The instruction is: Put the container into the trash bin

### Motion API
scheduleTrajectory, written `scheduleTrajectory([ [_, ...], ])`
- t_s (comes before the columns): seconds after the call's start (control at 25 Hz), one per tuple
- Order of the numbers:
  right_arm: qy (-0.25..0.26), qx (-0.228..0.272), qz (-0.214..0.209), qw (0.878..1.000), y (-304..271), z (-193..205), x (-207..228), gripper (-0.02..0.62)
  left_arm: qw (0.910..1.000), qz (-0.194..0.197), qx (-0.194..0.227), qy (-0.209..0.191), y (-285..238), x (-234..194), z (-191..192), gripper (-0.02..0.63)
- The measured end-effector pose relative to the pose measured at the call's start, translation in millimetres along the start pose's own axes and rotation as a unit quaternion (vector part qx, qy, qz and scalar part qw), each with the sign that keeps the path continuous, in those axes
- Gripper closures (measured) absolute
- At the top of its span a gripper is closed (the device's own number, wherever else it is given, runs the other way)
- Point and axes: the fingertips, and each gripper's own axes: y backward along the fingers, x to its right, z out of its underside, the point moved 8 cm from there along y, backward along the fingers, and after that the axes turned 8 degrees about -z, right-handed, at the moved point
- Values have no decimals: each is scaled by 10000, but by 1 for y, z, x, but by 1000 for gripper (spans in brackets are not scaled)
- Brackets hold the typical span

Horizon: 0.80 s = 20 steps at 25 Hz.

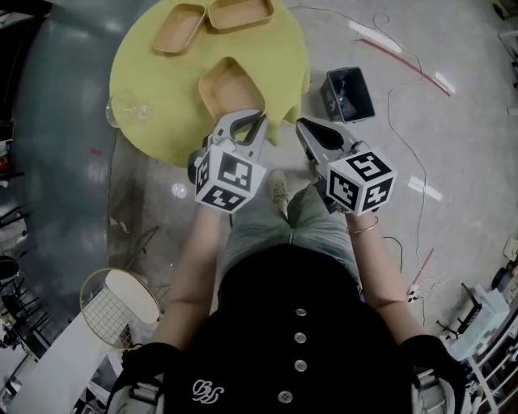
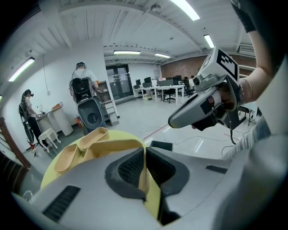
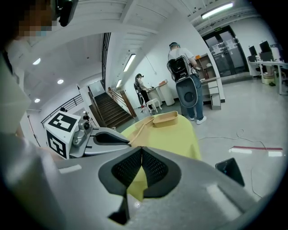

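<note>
Three tan paper containers lie on the round yellow table [image 1: 154, 121]. My left gripper [image 1: 248, 123] is shut on the near wall of the nearest container [image 1: 228, 87], at the table's front edge. In the left gripper view the thin tan wall [image 2: 143, 173] runs straight between the jaws of the left gripper [image 2: 145, 155]. My right gripper [image 1: 306, 126] is shut with nothing in it, just right of the left one, off the table's edge. In the right gripper view the pads of the right gripper [image 3: 141, 155] meet. The dark trash bin [image 1: 349, 94] stands on the floor to the table's right.
Two more containers [image 1: 180, 26] [image 1: 240, 11] lie at the table's far side. A glass [image 1: 125, 108] stands at its left edge. A wire basket [image 1: 120, 307] is at the lower left. Cables cross the floor at right. Two people [image 2: 83, 87] stand far off.
</note>
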Motion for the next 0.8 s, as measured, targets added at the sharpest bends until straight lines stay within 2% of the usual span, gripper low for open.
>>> scheduleTrajectory([
  [0.24, -137, 158, 8, 9998, 18, -7, 25, 592, 10000, -42, 5, 24, -18, 11, -19, 581],
  [0.8, -404, 72, 44, 9991, 76, -26, 126, 592, 10000, 68, -2, -29, -95, 56, -94, 581],
])
